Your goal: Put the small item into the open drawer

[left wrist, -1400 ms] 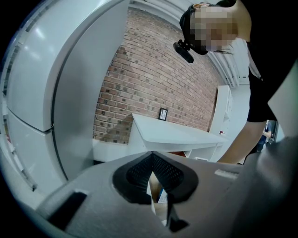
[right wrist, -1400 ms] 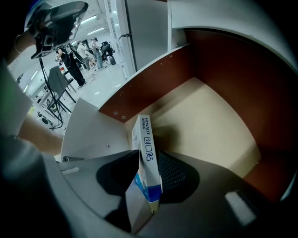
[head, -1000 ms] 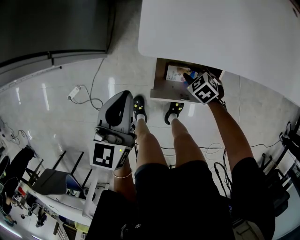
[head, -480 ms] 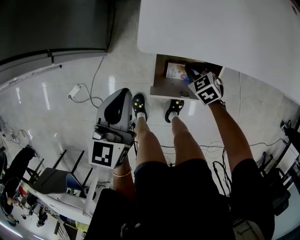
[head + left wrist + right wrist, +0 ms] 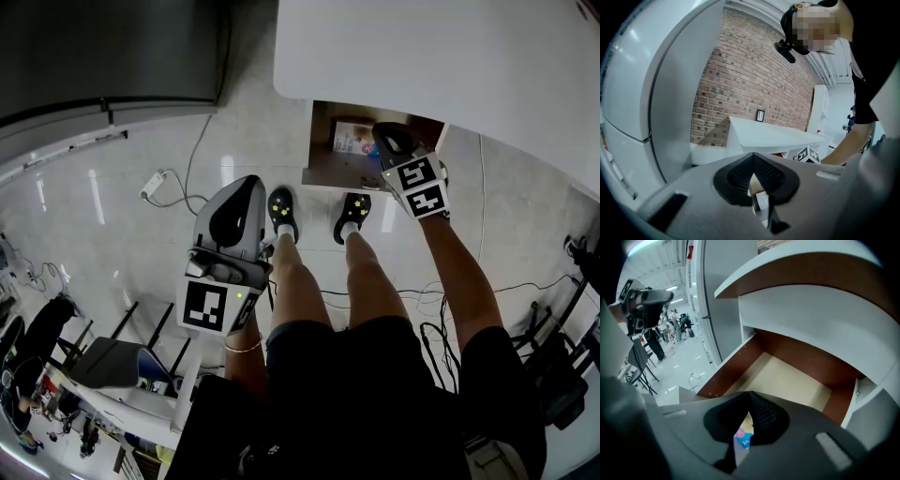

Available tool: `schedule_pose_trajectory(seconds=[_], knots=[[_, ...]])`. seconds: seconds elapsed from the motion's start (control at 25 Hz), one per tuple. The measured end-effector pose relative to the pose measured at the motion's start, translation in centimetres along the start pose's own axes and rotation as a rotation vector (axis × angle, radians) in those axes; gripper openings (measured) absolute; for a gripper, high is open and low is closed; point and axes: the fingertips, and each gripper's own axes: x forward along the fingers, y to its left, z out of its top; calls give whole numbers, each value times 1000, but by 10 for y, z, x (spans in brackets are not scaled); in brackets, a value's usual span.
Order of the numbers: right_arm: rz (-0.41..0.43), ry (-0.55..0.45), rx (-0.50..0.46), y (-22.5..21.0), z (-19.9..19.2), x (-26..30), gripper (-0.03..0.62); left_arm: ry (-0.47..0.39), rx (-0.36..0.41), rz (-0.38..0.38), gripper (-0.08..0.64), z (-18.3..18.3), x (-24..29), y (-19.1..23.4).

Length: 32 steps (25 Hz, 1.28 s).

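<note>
- Over by the brick wall [image 5: 740,70], the white table [image 5: 450,66] fills most of the space ahead of the person. Its top overhangs the drawer, so anything going in has to come in from the front edge.
- Beneath that top, the drawer [image 5: 321,161] is pulled well out towards the person's shoes [image 5: 279,208], with its pale floor exposed. That would explain the steep downward reach.
- Down at the person's left side, the left gripper [image 5: 242,199] hangs well apart from the drawer. Its jaws are closed with nothing between them, and I take it to be parked out of the way.
- Above the drawer's right part, the right gripper [image 5: 389,141] points down into it. Its jaws are pressed together and empty, and the packet shows only through the slit between them, lying beyond.
- Flat on the drawer floor, just left of that gripper in the head view, lies the small item [image 5: 353,139], a colourful printed packet. It touches neither gripper, so the placing looks done to me.
</note>
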Motion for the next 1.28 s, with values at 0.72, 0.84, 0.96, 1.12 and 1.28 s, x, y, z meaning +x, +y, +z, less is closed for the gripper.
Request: schedule_pose_trajectory(seconds=[0.72,0.84,0.96,1.12,1.28], knots=[[-71,-180,151,14,34,-89,12,-32,51,-61,-8,33,-7,-26],[-71,-223,141,22,46,-107,12,-31,56,-69,-8,38,-11,-31],[-81,-258,162,24,57,-127,12,-36,61,-70,-8,46,-16,-36],[-99,-312,196,29,71,-153,12,-35,74,-76,-8,59,-27,-42],[-114,-349,216,34,87,-176,12,-48,96,-89,-9,74,-36,-48]])
